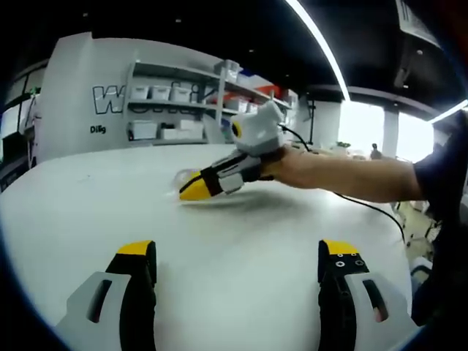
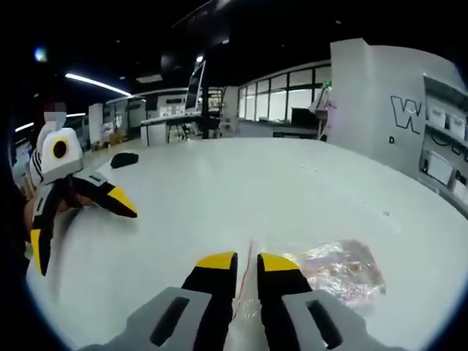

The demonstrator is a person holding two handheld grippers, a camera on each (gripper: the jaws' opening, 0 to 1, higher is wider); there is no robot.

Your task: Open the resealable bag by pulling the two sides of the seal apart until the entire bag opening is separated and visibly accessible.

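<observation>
left hand-held gripper [image 1: 238, 256]: jaws wide apart with nothing between them, hovering over bare white worktop [image 1: 219, 219]. In the right gripper view it comes in from the left [image 2: 80, 227], yellow tips splayed, a hand wrapped around it.

worktop: big, white and rounded, pretty much bare around the grippers. There's a small dark thing [image 2: 124, 159] lying on it further back in the right gripper view; can't make out what it is.

right hand-held gripper [image 2: 247, 262]: jaws nearly together, only a thin gap, and a thin edge of the clear plastic runs up between the tips, so it looks pinched on the bag. In the left gripper view it's out in the middle of the worktop [image 1: 191, 189], tips down at the surface, held by a hand [image 1: 292, 164].

resealable bag [image 2: 340, 270]: clear and crinkly, lying flat on the worktop, just right of the right gripper's tips and reaching in to them. Can't tell whether the seal is apart.

shelves [image 1: 175, 110]: white unit with bins, off behind the worktop.
</observation>
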